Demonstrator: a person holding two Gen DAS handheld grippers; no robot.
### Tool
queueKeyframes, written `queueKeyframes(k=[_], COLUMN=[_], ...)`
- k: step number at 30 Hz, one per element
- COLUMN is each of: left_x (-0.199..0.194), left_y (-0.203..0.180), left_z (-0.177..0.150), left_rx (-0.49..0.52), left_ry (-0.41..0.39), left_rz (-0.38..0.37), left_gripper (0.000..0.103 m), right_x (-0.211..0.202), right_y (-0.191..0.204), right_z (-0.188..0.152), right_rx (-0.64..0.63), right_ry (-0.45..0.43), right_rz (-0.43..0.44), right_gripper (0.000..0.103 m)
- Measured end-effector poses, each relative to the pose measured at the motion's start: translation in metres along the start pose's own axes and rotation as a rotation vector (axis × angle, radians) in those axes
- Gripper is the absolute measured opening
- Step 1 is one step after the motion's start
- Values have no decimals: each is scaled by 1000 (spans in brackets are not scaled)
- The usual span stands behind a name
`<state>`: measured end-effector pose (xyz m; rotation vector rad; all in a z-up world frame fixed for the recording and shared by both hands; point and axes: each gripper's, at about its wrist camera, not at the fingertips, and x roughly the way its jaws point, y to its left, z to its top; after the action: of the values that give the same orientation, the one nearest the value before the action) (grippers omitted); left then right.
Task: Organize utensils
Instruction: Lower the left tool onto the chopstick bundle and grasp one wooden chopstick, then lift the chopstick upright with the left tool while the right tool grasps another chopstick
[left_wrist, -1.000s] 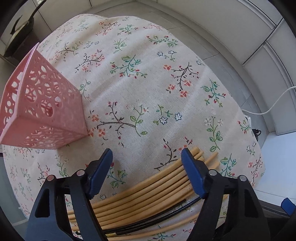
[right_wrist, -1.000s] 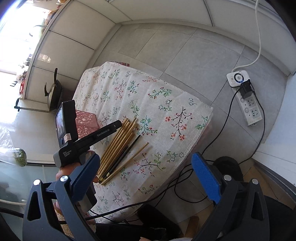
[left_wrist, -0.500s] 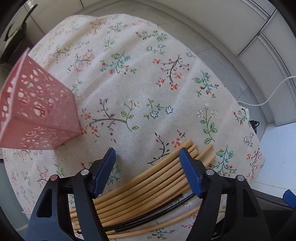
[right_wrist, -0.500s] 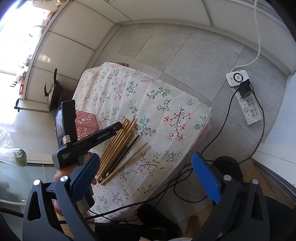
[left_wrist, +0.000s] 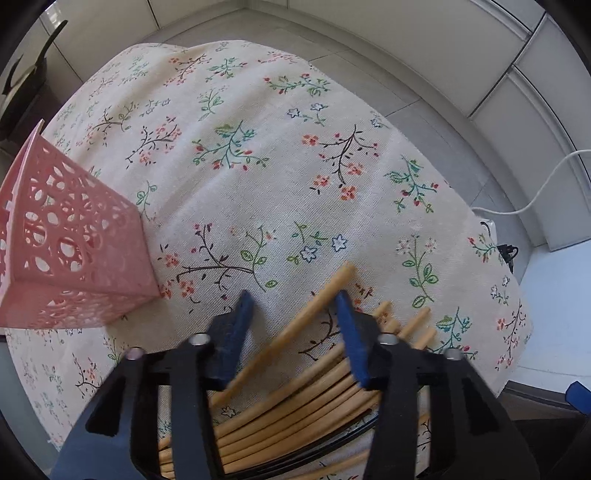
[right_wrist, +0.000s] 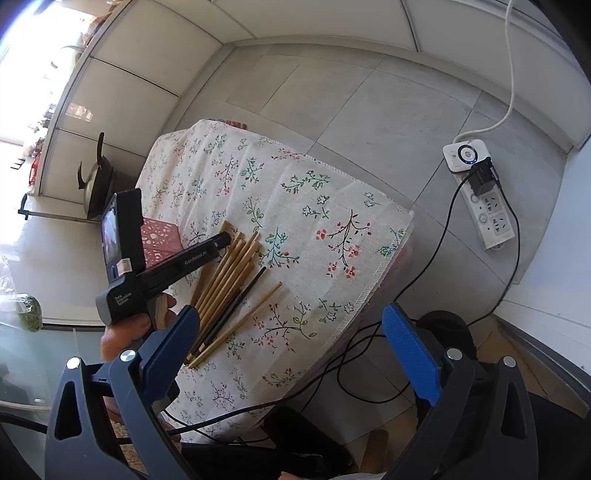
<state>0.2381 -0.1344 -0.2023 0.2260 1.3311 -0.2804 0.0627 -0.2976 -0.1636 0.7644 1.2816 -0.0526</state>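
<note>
looking down from the left wrist view, the left gripper (left_wrist: 293, 308) pointed almost straight at the flowery cloth (left_wrist: 258, 155). its jaws had just been closing and stood narrow now, with one tan chopstick (left_wrist: 295, 325) slanting up between them. i could not tell if the blue pads (left_wrist: 236, 332) were pressing on it yet. the rest of the chopsticks (left_wrist: 303, 424) lay in a bunch on the cloth under the tool, with two thin black sticks (left_wrist: 332, 439) in with them. the pink basket (left_wrist: 70, 254) stood off to the left, near but apart, and nothing showed inside it. so the job looked like it was just starting: no stick was put away, and all of them were left to do.

from the right wrist view, the right gripper (right_wrist: 290, 349) hung well back above the floor, jaws wide and holding nothing. a hand (right_wrist: 129, 332) held the left tool over the stick pile. one loose chopstick (right_wrist: 236, 325) lay a little apart from the others.
</note>
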Motion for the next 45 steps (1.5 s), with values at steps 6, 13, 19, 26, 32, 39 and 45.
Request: queueKeyframes(k=[6,13,19,26,32,39,45], left_x=[-12,-95,-157,-201,-217,-213,-220], left_y=[2,2,19,54,74,85,92], left_z=[-9,-44,-102,-137,-146,-141,-143], left_rx=[40,87,79,0,-48,-93,-125], left_ry=[-113,-319,-463,-566,-606,-605,-630], left_rz=[39,42,79,58,50,32,-9], left_gripper=[17,15,11,9,7,7,7], right_x=[16,51,89,117,130,127,100], right_y=[1,17,32,51,83,72,72], right_z=[-3,-6,-12,-16,-25,-20,-12], right_rx=[24,74,133,187,116,77,47], right_ry=[34,75,148,126,9,-76,-124], right_rz=[-39,-110,-113,-173,-345,-288,-160], right_gripper=[96,96,85,60,29,6,6])
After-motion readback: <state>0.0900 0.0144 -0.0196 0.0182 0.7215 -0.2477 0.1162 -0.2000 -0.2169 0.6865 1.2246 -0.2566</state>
